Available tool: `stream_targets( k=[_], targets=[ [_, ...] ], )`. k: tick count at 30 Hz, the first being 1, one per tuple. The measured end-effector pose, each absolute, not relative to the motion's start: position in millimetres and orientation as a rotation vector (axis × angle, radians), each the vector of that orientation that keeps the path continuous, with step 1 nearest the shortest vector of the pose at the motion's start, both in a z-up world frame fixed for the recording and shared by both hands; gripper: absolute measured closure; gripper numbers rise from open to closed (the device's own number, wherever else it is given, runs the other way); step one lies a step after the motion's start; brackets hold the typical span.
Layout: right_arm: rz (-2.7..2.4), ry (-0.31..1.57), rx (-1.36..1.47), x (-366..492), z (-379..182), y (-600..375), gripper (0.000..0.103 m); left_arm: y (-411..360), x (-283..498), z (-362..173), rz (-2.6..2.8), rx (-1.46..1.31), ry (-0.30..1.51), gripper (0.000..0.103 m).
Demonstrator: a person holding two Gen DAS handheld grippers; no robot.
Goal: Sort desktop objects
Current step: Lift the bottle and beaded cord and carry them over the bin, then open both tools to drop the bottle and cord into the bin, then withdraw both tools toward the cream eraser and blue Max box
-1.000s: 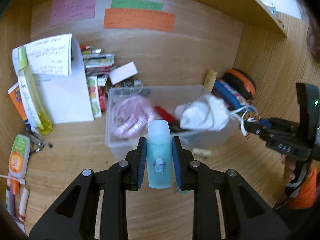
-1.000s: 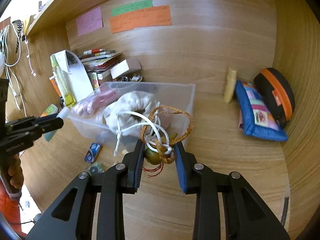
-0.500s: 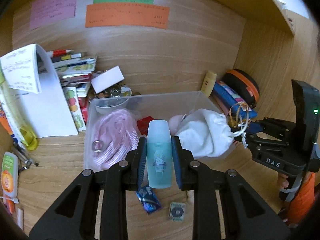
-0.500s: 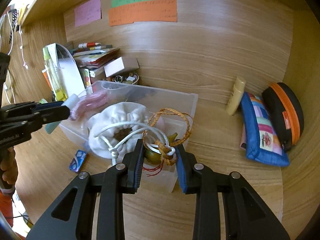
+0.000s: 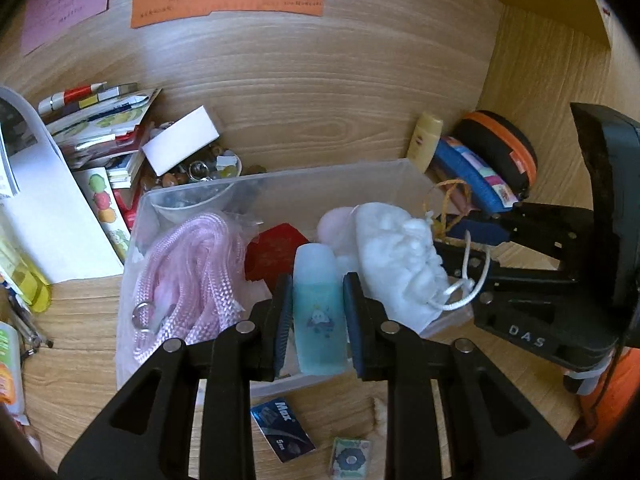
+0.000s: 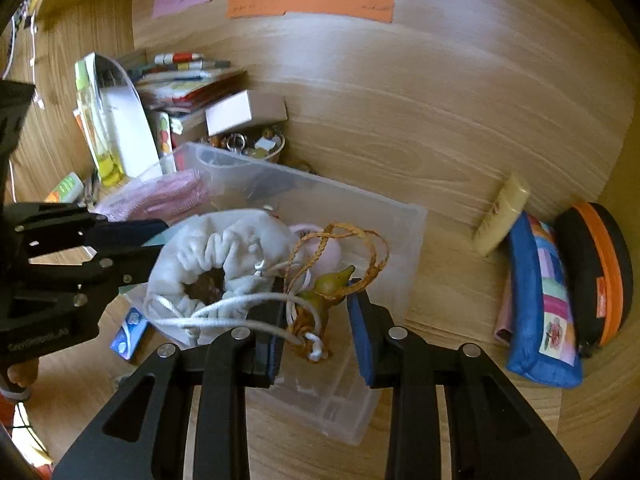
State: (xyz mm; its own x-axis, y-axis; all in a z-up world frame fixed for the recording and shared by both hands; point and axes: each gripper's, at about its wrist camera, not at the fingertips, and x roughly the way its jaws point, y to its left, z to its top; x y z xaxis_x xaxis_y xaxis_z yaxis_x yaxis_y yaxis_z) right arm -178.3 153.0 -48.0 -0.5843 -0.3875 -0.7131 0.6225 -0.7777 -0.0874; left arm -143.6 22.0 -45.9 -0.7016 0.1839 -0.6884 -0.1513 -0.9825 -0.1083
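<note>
Left claw clamped on a small teal bottle, held upright over the near edge of the clear plastic bin; right claw pinched narrow on the cords of a white drawstring pouch together with a green gourd charm on a braided orange loop, the pouch hanging over the bin's right half. Best done by lowering each load well inside the walls before letting go — bottle into the free gap between the pink rope coil and the pouch, laid down rather than dropped on end so as not to tip out. Cords probably worth releasing low, lest the loops catch on a pad. Crowded inside already: rope, a red piece, a pale pink ball. Two claws close together over one bin — staggering the drops should avoid a knock. Still loose on the surface: a blue packet, a small square packet, a cream tube and pouches at right.
</note>
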Motion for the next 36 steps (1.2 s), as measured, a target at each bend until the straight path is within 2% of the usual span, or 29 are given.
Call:
stream_targets(
  k=[8, 11, 16, 19, 25, 29, 31, 36],
  targets=[
    [-2.302, 0.453, 0.98, -164, -46, 158, 0.076, 22, -135, -43, 2.749, -1.105, -0.046, 0.075],
    [-2.298, 0.442, 0.991, -158, -43, 162, 0.068, 21, -130, -40, 2.749, -1.096, -0.055, 0.073],
    [-2.306, 0.429, 0.975, -146, -38, 169, 0.06, 20, -118, -33, 2.768, -1.062, -0.047, 0.057],
    [-2.31, 0.435, 0.961, -138, -35, 172, 0.059, 20, -108, -28, 2.785, -1.034, -0.038, 0.049],
    [-2.303, 0.441, 0.951, -120, -33, 177, 0.057, 18, -92, -23, 2.809, -1.003, -0.018, 0.041],
    [-2.3, 0.439, 0.947, -106, -33, 181, 0.047, 13, -79, -21, 2.823, -0.987, -0.029, 0.038],
    [-2.297, 0.433, 0.944, -100, -33, 182, 0.045, 9, -74, -22, 2.827, -0.984, -0.04, 0.033],
    [-2.274, 0.429, 0.938, -87, -38, 185, 0.042, -6, -60, -27, 2.85, -1.013, -0.068, 0.03]
  ],
)
